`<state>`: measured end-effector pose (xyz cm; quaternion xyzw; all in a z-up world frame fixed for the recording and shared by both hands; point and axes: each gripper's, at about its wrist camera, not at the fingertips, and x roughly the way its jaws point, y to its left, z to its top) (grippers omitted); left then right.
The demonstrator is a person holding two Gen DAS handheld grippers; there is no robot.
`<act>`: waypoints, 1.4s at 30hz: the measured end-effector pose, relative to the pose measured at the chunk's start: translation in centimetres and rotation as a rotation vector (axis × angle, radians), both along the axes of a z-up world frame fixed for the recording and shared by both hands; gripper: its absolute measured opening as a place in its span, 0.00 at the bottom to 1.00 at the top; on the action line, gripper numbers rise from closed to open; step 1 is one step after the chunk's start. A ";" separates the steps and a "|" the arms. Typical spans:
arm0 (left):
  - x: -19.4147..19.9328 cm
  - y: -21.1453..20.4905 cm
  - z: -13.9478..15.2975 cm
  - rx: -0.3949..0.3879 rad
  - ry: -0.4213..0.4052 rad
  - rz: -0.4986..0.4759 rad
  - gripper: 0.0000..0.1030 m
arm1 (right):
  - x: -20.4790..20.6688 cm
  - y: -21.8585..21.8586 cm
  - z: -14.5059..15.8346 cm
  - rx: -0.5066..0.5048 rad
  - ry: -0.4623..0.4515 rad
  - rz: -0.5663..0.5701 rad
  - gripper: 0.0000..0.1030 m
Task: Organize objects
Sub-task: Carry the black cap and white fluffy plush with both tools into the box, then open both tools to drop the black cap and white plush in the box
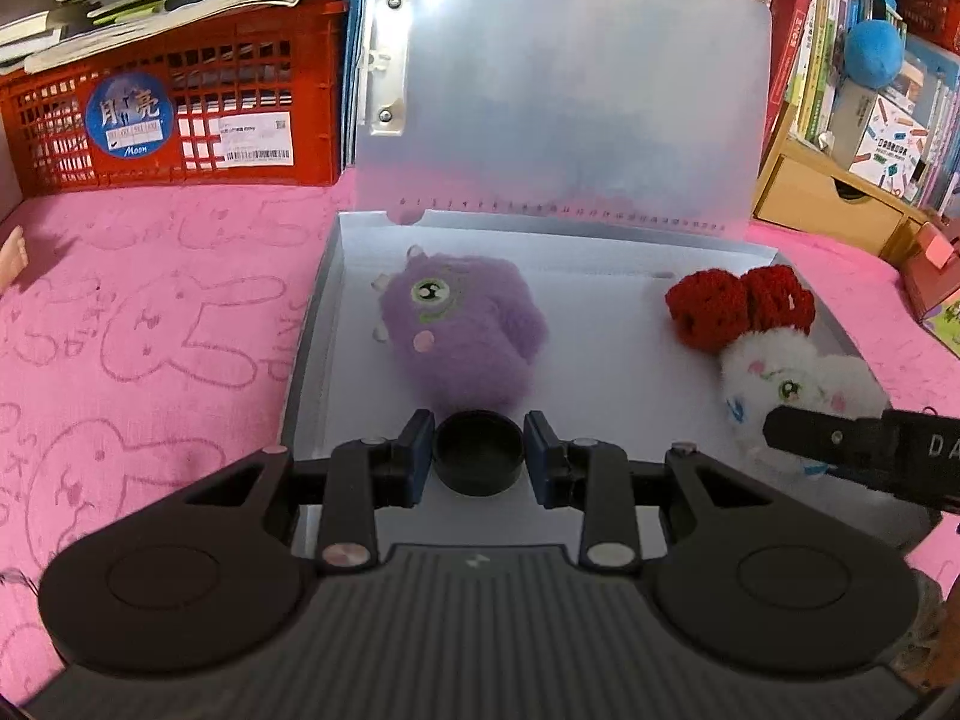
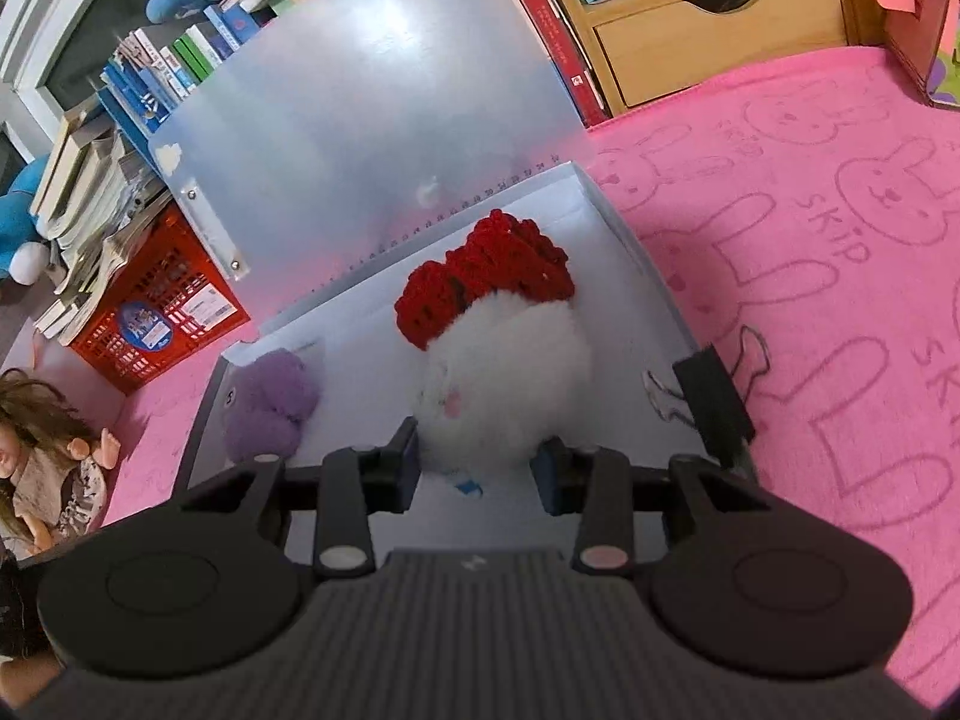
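Observation:
An open translucent file box (image 1: 312,324) lies on the pink blanket with its lid (image 1: 570,90) standing up. Inside lie a purple plush (image 1: 462,330) and a white plush with a red crocheted bow (image 1: 780,378). My left gripper (image 1: 478,456) stands around a small black round cap (image 1: 478,450) over the box's near part; small gaps show beside the cap. My right gripper (image 2: 477,459) has its fingers on both sides of the white plush (image 2: 504,372), touching it. The purple plush (image 2: 270,408) lies to its left.
A black binder clip (image 2: 714,402) sits on the box's right rim. A red crate (image 1: 180,114) with books stands at back left, a wooden drawer shelf (image 1: 828,198) at back right, a doll (image 2: 42,468) on the left. The pink bunny blanket (image 2: 810,300) surrounds the box.

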<state>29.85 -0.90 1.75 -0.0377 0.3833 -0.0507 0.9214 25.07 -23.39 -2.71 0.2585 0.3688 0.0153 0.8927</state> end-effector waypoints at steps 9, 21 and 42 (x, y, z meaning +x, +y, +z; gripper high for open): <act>1.4 -0.5 0.0 0.065 -0.016 0.025 0.37 | 1.0 -0.2 -0.2 -0.005 0.001 -0.008 0.42; 1.1 -0.7 0.2 0.103 -0.032 0.027 0.60 | 0.5 0.4 0.0 -0.015 -0.013 0.023 0.68; -8.5 -1.0 6.0 0.086 -0.200 -0.116 0.82 | -9.8 1.8 5.1 -0.198 -0.231 0.064 0.90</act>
